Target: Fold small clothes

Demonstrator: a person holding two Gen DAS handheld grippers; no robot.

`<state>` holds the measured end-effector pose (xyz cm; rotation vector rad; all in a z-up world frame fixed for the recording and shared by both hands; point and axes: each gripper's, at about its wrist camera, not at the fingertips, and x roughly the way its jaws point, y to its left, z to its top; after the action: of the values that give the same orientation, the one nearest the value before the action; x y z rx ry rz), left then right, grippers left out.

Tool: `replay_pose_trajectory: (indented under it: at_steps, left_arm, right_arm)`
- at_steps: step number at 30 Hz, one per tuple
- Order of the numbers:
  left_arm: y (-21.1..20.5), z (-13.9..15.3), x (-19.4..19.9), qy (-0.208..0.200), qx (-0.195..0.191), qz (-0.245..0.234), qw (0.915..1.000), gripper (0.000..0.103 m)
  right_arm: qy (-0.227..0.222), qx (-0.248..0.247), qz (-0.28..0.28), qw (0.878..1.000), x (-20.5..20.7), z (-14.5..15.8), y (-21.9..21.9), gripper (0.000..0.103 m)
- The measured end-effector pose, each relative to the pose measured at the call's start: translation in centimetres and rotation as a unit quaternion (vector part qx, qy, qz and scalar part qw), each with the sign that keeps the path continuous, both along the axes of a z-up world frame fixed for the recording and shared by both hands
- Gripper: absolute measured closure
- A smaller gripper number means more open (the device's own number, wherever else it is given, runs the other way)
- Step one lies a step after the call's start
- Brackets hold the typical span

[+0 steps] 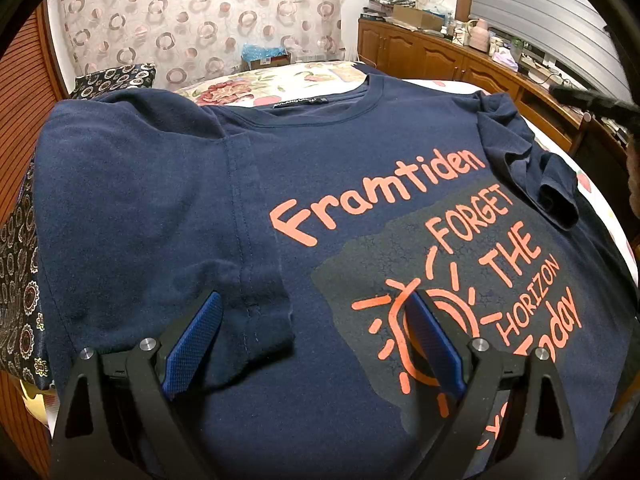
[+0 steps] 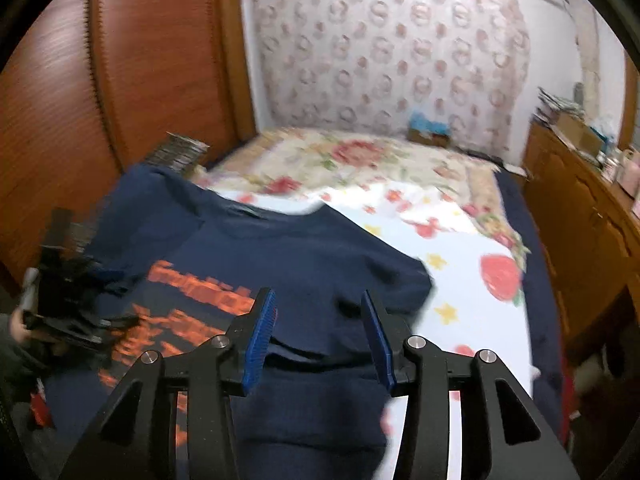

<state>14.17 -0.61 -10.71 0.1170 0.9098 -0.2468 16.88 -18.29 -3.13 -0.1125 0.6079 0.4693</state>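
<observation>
A navy T-shirt [image 1: 328, 184] with orange "Framtiden" print lies face up on the bed. Its left side and sleeve [image 1: 256, 304] are folded in over the body. Its right sleeve [image 1: 532, 160] lies crumpled on the chest edge. My left gripper [image 1: 316, 340] is open just above the shirt, over the folded sleeve end and the print. My right gripper [image 2: 318, 332] is open above the shirt's right side [image 2: 320, 264]; this view is blurred. The left gripper [image 2: 68, 304] shows at the left of the right wrist view.
The bed has a white strawberry sheet [image 2: 472, 280] and a floral cover [image 1: 280, 80]. A dark patterned cloth [image 1: 20, 280] lies at the left. A wooden wardrobe [image 2: 140, 60] stands left, a cluttered wooden sideboard [image 1: 460, 52] right, a curtain [image 1: 200, 12] behind.
</observation>
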Motion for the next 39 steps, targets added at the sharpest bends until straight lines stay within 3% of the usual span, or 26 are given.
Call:
replay_pose_trajectory:
  at_steps: [8,11,13,15,21,29,31,33,39]
  left_arm:
    - [0.0,0.0,0.0,0.000,0.000,0.000,1.0000,0.009]
    - [0.0,0.0,0.0,0.000,0.000,0.000,1.0000,0.009]
    - [0.0,0.0,0.0,0.000,0.000,0.000,1.0000,0.009]
    - [0.0,0.0,0.0,0.000,0.000,0.000,1.0000,0.009]
    - [0.0,0.0,0.0,0.000,0.000,0.001,1.0000,0.009]
    - [0.0,0.0,0.0,0.000,-0.001,0.001,1.0000,0.009]
    - [0.0,0.0,0.0,0.000,-0.001,0.001,1.0000,0.009]
    - [0.0,0.0,0.0,0.000,-0.001,0.001,1.0000,0.009]
    - [0.0,0.0,0.0,0.000,-0.001,0.001,1.0000,0.009]
  right_arm:
    - [0.072,0.012,0.007,0.997,4.4,-4.4,2.1,0.057]
    - [0.087,-0.014,0.005,0.996,6.5,-5.6,3.3,0.057]
    - [0.097,-0.029,0.003,0.995,7.4,-6.6,3.8,0.069]
    - [0.095,-0.039,0.005,0.995,8.0,-6.5,4.5,0.097]
    - [0.059,-0.023,0.041,0.997,8.4,-3.8,6.2,0.100]
    - [0.037,-0.002,0.075,0.996,10.6,-1.3,11.6,0.100]
    - [0.041,0.019,0.081,0.996,10.8,-1.1,12.3,0.093]
    - [0.036,0.006,0.068,0.997,10.7,-1.1,11.9,0.062]
    - [0.030,-0.013,0.049,0.998,8.4,-2.0,9.1,0.060]
